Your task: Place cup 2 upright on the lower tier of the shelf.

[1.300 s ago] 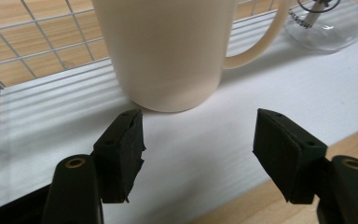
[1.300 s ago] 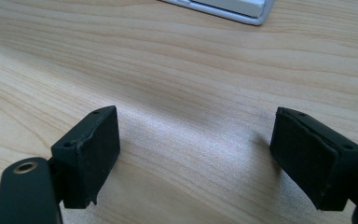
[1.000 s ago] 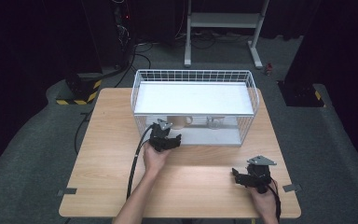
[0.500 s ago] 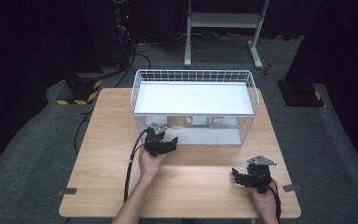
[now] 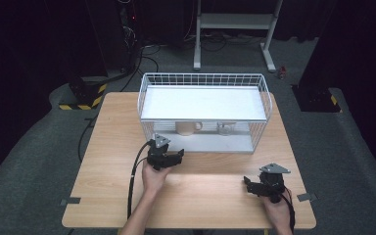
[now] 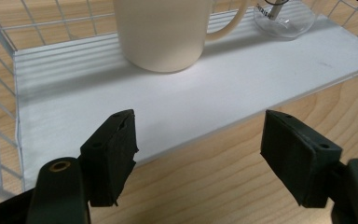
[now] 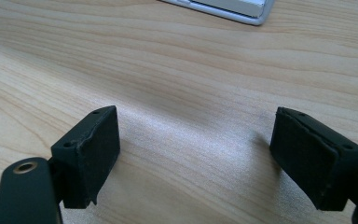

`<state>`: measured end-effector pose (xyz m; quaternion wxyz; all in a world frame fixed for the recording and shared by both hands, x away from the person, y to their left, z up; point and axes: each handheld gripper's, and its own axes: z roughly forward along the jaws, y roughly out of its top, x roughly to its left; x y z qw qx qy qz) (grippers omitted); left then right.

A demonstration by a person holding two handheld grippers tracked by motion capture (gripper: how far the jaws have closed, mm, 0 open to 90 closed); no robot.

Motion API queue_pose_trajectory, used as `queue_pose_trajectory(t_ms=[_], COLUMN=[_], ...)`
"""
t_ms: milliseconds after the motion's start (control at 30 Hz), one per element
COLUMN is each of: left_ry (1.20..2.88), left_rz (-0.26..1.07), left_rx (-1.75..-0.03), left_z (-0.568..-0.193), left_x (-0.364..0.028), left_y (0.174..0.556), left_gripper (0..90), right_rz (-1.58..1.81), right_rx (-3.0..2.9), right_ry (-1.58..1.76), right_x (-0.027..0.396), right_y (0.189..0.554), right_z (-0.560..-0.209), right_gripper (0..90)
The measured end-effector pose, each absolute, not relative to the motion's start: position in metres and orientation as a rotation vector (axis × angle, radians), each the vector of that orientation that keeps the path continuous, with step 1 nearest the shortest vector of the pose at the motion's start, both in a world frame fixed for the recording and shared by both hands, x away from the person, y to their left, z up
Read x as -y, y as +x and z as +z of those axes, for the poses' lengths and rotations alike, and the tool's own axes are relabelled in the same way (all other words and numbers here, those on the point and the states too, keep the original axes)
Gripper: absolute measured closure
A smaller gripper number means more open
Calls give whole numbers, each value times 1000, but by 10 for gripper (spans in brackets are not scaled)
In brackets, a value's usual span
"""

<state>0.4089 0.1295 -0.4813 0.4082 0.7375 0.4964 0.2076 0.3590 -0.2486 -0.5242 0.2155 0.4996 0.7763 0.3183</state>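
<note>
The left gripper has backed off from the mug at 12 o'clock, jaws spreading, empty; the right gripper rests spread.

No text, label, brand, number or sign can be read. The small clear glass jar on the white shelf board carries a dark strip with tiny pale print near its top, too small to make out.
</note>
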Motion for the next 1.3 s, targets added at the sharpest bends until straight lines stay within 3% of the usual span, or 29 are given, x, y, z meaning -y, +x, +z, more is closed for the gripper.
queue_pose_trajectory(t_ms=[1300], left_ry=[1828], left_rz=[515], left_rx=[-1276], left_z=[-495], left_x=[-161], left_y=[361], left_gripper=[241], right_rz=[882], right_rx=[-2152], right_ry=[1384], right_x=[249], right_y=[359], right_z=[-524], right_gripper=[158])
